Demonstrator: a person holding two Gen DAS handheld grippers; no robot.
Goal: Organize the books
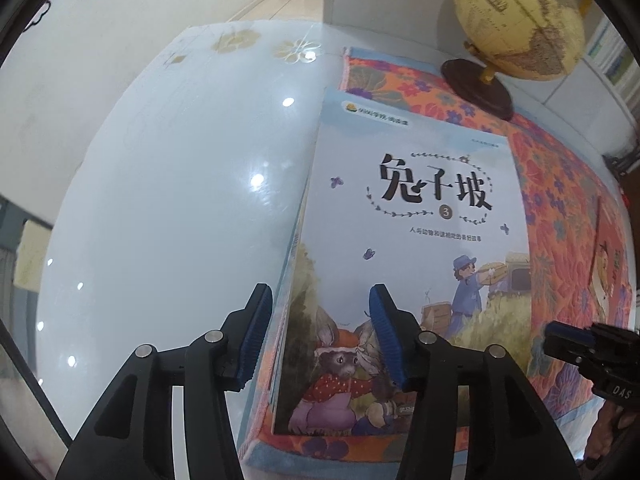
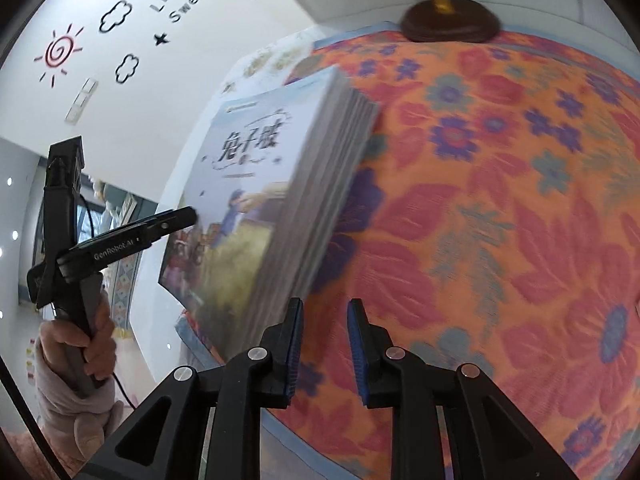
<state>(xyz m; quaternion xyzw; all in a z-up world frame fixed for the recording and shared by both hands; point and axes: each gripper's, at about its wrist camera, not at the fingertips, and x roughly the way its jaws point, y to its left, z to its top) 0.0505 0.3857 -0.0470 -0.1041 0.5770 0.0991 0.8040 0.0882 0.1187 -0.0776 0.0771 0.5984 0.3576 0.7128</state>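
Observation:
A stack of several thin books (image 1: pixel 420 208) lies flat on an orange floral mat (image 1: pixel 568 208); the top cover is pale blue with black Chinese lettering and a "3". My left gripper (image 1: pixel 320 340) hovers over the stack's near left corner. Its jaws are open and straddle the spine edge, and neither blue pad presses on it. In the right wrist view, which is blurred, the stack (image 2: pixel 256 184) shows its grey page edges. My right gripper (image 2: pixel 325 344) is just right of the stack over the mat (image 2: pixel 500 200), narrowly open with nothing between its fingers.
A yellow globe (image 1: pixel 520 20) on a dark round base (image 2: pixel 450 24) stands at the mat's far edge. The glossy white table (image 1: pixel 180 200) stretches left of the mat. A gloved hand (image 2: pixel 76 344) holds the left gripper's handle. A decorated wall is behind.

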